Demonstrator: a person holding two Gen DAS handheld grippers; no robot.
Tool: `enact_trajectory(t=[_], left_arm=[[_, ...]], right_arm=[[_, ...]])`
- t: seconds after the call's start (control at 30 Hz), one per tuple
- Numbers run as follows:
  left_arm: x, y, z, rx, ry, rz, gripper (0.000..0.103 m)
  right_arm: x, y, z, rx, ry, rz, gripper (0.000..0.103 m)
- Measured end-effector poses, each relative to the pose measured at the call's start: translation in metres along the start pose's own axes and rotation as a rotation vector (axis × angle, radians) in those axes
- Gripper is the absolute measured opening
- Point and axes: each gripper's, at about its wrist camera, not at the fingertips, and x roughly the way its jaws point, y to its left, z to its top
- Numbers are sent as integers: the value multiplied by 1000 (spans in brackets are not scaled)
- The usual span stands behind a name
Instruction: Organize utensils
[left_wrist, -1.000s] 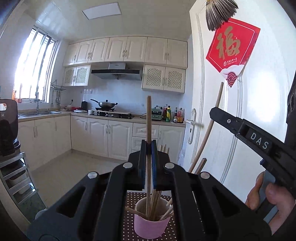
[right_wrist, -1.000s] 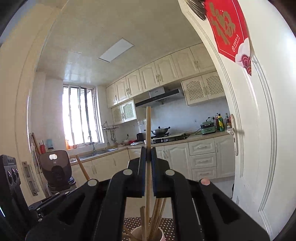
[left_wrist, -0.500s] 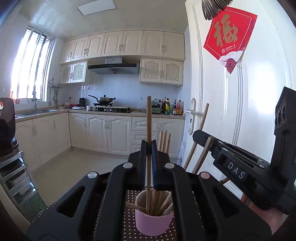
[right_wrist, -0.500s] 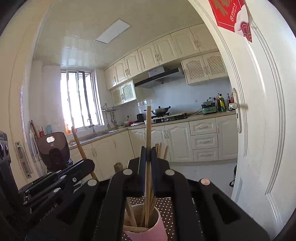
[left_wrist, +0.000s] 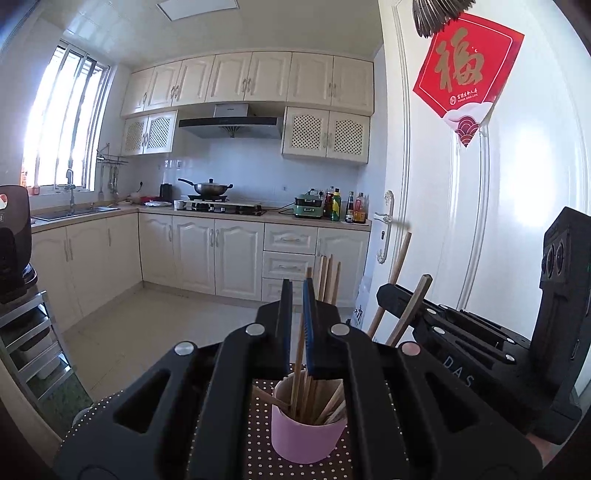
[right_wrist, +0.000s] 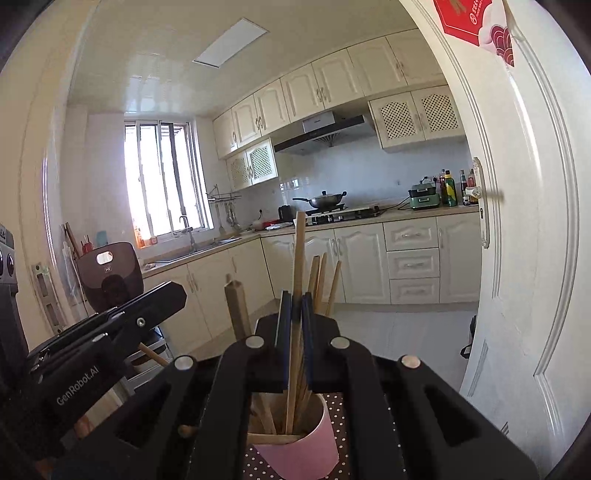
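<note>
The pink cup (left_wrist: 308, 430) is crowded with wooden chopsticks (left_wrist: 327, 275) that lean in several directions, so little room remains inside its mouth. One chopstick (right_wrist: 275, 438) lies across the rim and blocks part of the opening. The left gripper (left_wrist: 297, 317) is directly above the cup with a narrow gap between its fingers. The right gripper (right_wrist: 294, 325) also hangs over the cup, closed on a tall chopstick (right_wrist: 297, 280). The white door (left_wrist: 498, 229) stands near on the right side.
</note>
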Motion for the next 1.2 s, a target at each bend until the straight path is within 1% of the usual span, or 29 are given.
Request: enact_trajectory(t=[0.3, 0.33, 0.37, 0.4, 0.43, 0.47, 0.63, 0.7, 0.97, 1.0, 1.17, 1.2], left_arm=[[-7, 3, 4, -5, 16, 10, 7], [-8, 4, 5, -9, 22, 9, 8], [-9, 5, 5, -9, 26, 12, 18], [-11, 5, 5, -8, 24, 18, 38], [-14, 6, 6, -9, 15, 29, 50], [-18, 7, 6, -12, 0, 37, 57], [-32, 13, 13, -15, 1, 51, 57], [-38, 16, 15, -24, 2, 52, 64], [-75, 25, 18, 3, -3, 84, 75], [-82, 27, 19, 2, -6, 90, 78], [-113, 35, 17, 12, -3, 115, 84], [-120, 36, 16, 17, -5, 121, 85]], right_arm=[[-1, 10, 0, -11, 28, 5, 5], [-1, 10, 2, -11, 30, 5, 6], [-1, 11, 3, -12, 34, 5, 7], [-2, 12, 3, -15, 36, 2, 9], [-3, 13, 4, -17, 38, 1, 12], [-3, 12, 6, -16, 40, 1, 13], [-13, 16, 12, -21, 31, -1, 24], [-18, 20, 14, -27, 29, 1, 25], [-45, 42, 21, -62, 21, 11, 32], [-49, 45, 19, -70, 21, 9, 33], [-71, 61, 13, -107, 33, 0, 40], [-77, 64, 11, -113, 36, 1, 43]])
